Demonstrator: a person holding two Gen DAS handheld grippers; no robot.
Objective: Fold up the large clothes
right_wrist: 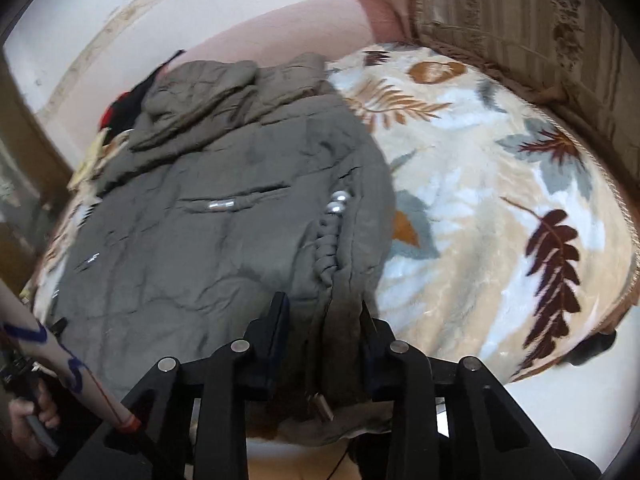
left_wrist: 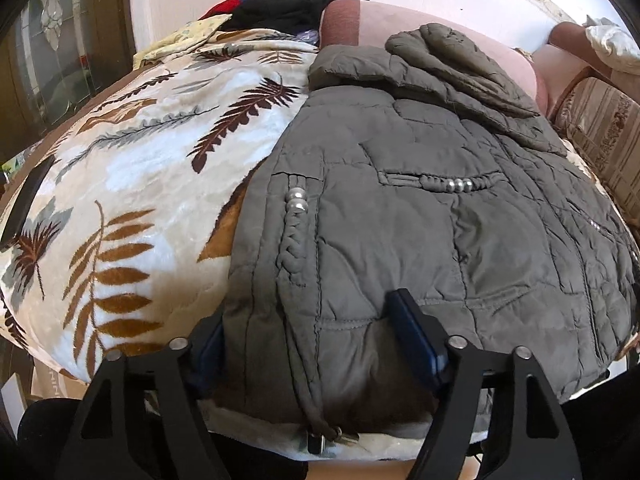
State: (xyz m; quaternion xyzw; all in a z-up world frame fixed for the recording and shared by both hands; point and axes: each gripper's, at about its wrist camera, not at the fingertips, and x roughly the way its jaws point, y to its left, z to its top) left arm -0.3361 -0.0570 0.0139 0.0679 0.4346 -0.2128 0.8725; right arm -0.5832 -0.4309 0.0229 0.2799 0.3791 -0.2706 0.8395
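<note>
A grey-olive quilted jacket (left_wrist: pixel 420 216) lies spread on a leaf-patterned blanket (left_wrist: pixel 132 168), with its sleeves and hood bunched at the far end. My left gripper (left_wrist: pixel 304 320) stands open around the jacket's near hem at its left corner, fabric between the fingers. My right gripper (right_wrist: pixel 324 320) is at the hem's right corner of the jacket (right_wrist: pixel 208 232), its fingers close around a fold of fabric beside the braided cord trim (right_wrist: pixel 328 252). The right wrist view is motion-blurred.
The blanket (right_wrist: pixel 500 208) covers a bed. A striped beige cushion (right_wrist: pixel 500 20) stands at the far right. A pile of black and red clothes (left_wrist: pixel 288 10) lies at the far left. The other hand and handle (right_wrist: pixel 36 412) show at lower left.
</note>
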